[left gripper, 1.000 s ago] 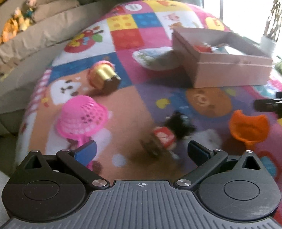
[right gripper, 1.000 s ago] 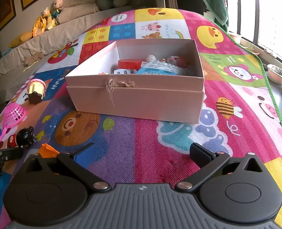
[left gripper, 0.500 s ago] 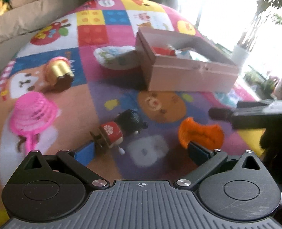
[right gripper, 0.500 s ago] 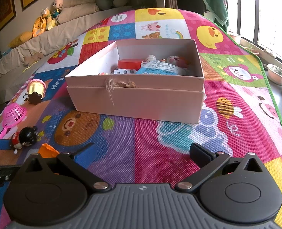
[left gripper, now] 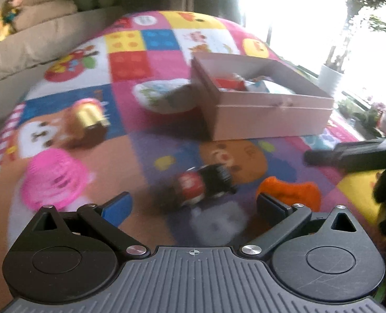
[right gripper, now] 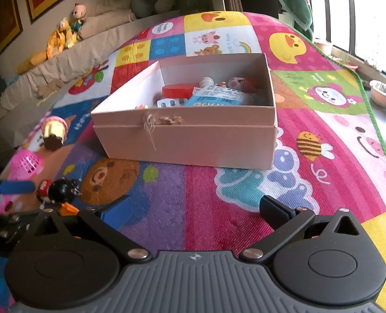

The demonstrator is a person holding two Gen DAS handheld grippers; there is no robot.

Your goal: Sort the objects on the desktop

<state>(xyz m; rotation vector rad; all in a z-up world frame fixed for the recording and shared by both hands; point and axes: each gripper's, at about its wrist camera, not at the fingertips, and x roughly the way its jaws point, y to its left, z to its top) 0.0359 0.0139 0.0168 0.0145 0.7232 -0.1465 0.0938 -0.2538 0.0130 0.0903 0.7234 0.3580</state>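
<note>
A pink cardboard box (right gripper: 187, 140) (left gripper: 271, 120) sits on the colourful play mat and holds a red lid, a blue pouch and small toys. A black-and-red wind-up toy (left gripper: 206, 184) (right gripper: 58, 190) lies on the mat just ahead of my left gripper (left gripper: 193, 206), which is open with the toy in line with the gap between its fingers. An orange toy (left gripper: 289, 193) lies by its right finger. My right gripper (right gripper: 195, 212) is open and empty over the mat in front of the box.
A pink net scoop (left gripper: 52, 180) (right gripper: 25, 163) and a gold-and-pink cupcake toy (left gripper: 86, 120) (right gripper: 53, 133) lie at the left. A white printed pouch (left gripper: 164, 96) rests beside the box. A beige sofa (right gripper: 70, 60) with plush toys borders the mat's far left.
My left gripper has swung right and moved in on the wind-up toy, which now sits closer between its fingers. The right gripper has held still.
</note>
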